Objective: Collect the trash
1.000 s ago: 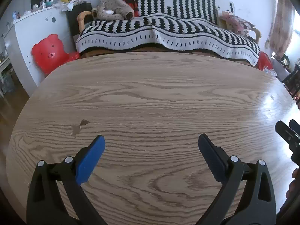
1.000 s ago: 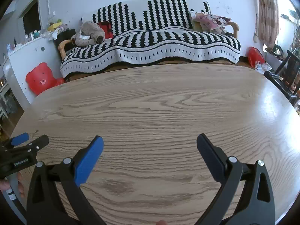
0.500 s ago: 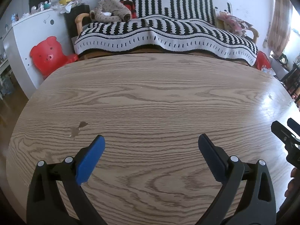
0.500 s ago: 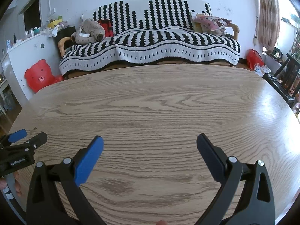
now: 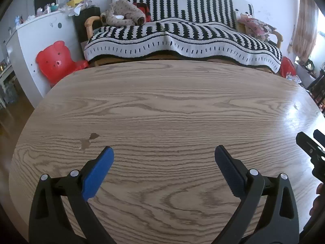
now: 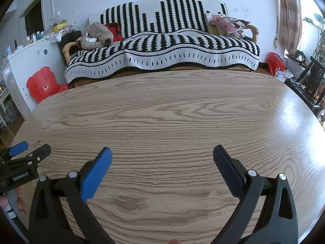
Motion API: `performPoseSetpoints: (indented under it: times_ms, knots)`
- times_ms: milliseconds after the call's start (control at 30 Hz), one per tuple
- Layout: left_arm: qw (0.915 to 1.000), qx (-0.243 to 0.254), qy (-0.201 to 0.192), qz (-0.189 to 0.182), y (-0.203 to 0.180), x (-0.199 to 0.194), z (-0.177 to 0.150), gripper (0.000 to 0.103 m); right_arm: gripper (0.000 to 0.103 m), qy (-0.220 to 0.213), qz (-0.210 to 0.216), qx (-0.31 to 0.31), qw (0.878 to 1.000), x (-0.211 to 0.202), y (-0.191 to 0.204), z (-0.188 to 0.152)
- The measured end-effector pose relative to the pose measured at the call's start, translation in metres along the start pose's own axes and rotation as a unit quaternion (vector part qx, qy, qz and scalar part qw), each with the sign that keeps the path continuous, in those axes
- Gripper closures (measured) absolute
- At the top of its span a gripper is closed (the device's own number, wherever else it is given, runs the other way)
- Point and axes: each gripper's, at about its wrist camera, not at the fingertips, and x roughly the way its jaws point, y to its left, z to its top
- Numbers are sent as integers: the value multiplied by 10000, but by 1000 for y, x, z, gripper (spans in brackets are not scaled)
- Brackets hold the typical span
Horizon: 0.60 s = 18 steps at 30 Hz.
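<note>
No trash shows on the wooden table [image 5: 162, 105] in either view. My left gripper [image 5: 164, 152] hovers over the near part of the table, open, nothing between its blue pads. My right gripper [image 6: 162, 152] is likewise open and empty above the table [image 6: 172, 111]. In the left wrist view the right gripper's tips [image 5: 310, 144] poke in at the right edge. In the right wrist view the left gripper [image 6: 24, 152] shows at the left edge, held by a hand [image 6: 12, 201].
A small chipped mark [image 5: 89, 140] marks the tabletop. Beyond the far edge stands a sofa with a black-and-white striped cover [image 5: 182, 34], a plush toy [image 5: 124, 14] and a pillow [image 6: 229, 25]. A red bear-shaped stool [image 5: 54, 61], a white cabinet [image 5: 40, 40] and dark chairs [image 6: 310, 79] surround the table.
Both views have tilted up slightly, so the sofa and room sit lower in the frame. Both grippers stay open and empty.
</note>
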Motion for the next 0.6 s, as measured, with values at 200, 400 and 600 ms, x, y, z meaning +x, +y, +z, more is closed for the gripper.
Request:
performPoseSetpoints:
  times_ms: [200,400,600]
  knots:
    - [10000,21,8,-28,-1,0,0,7,7,25,-10,-20,10000,0,-1,0]
    - [10000,-6,62,-17,-2,1,0,7,7,47,-37,-41,10000,2,0,-1]
    - [9999,-37,155,59,-8,7,-1,7,7,55,-47,-64,10000,3,1,-2]
